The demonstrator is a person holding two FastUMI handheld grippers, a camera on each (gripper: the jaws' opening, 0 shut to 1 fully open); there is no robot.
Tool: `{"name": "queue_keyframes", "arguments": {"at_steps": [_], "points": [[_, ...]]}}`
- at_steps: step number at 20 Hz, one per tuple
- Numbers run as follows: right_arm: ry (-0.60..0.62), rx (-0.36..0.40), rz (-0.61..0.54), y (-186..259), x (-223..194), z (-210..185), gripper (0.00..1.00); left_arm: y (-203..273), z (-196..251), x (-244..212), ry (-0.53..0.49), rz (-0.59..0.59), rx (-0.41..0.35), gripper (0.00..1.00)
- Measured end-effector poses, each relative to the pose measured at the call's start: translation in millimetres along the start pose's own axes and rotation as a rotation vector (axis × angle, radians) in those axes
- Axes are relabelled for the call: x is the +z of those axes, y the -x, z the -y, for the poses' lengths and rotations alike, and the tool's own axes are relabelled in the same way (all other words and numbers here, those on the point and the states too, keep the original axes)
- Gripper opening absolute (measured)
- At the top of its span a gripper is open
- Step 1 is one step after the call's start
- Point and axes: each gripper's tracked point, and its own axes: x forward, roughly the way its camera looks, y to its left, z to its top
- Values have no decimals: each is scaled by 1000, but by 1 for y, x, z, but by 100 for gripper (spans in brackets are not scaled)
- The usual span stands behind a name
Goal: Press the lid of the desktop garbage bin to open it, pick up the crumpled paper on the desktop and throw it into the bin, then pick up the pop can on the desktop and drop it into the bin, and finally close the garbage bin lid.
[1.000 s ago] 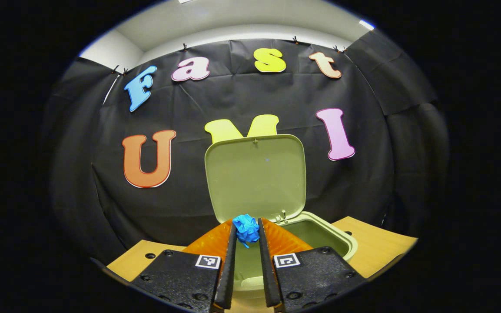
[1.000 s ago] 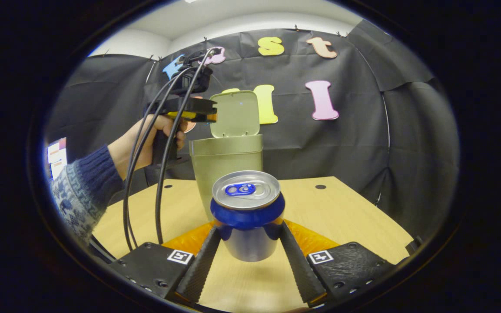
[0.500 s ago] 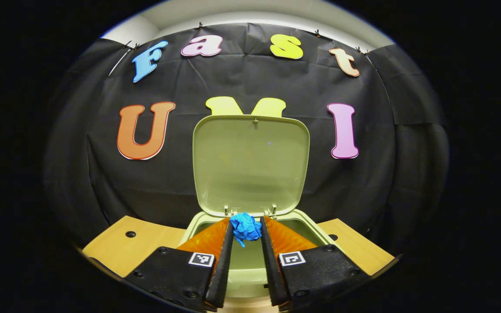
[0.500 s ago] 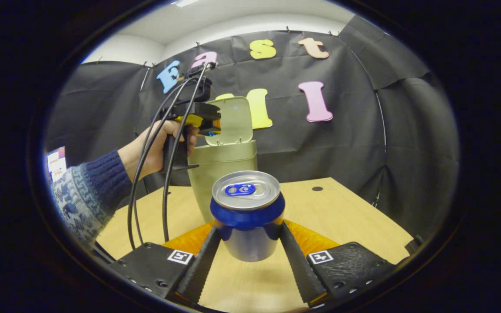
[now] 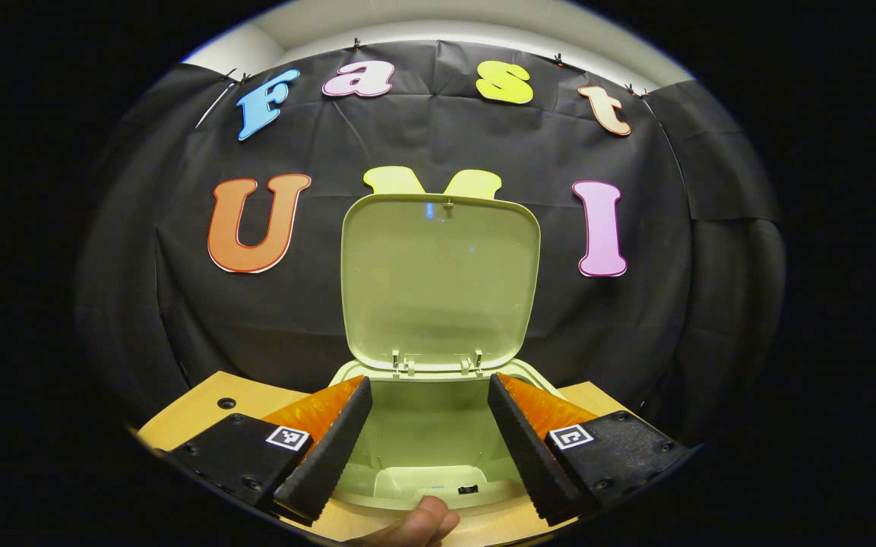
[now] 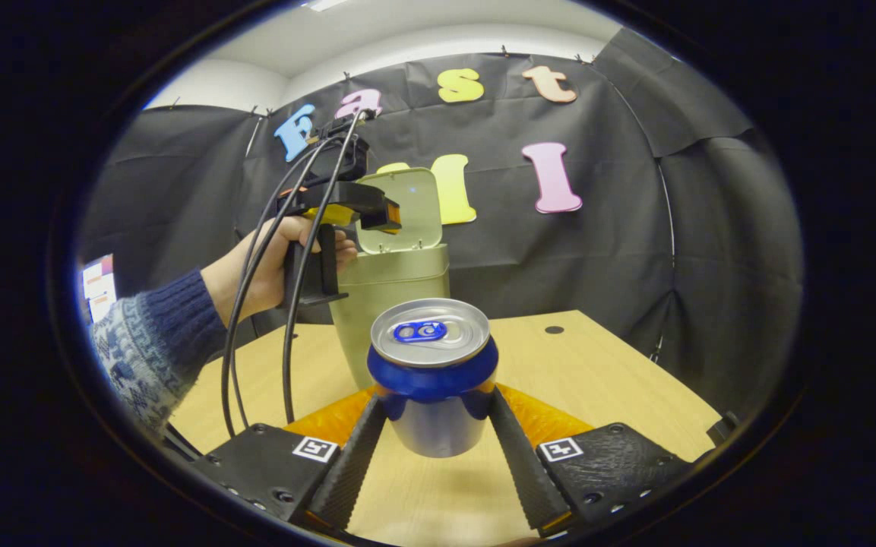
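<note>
Two grippers: the left gripper (image 5: 428, 414) hangs over the open garbage bin (image 5: 438, 425), jaws apart; the right gripper (image 6: 434, 425) has its jaws clamped on the pop can (image 6: 433, 376) above the bench (image 6: 597, 380).

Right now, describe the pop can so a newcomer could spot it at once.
On the light wooden table, in front of the tall olive-green plastic bin with its lid raised, stands a short metal can with a blue shoulder and silver body. It sits upright between the right gripper's fingers. Its silver top with a blue pull tab sets it apart.
</note>
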Motion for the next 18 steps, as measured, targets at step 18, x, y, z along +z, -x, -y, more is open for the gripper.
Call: {"name": "queue_keyframes", "arguments": {"at_steps": [18], "points": [[32,-11,-30,-5,-11,-6,81,155,-60,-10,-22,91,105,98]]}}
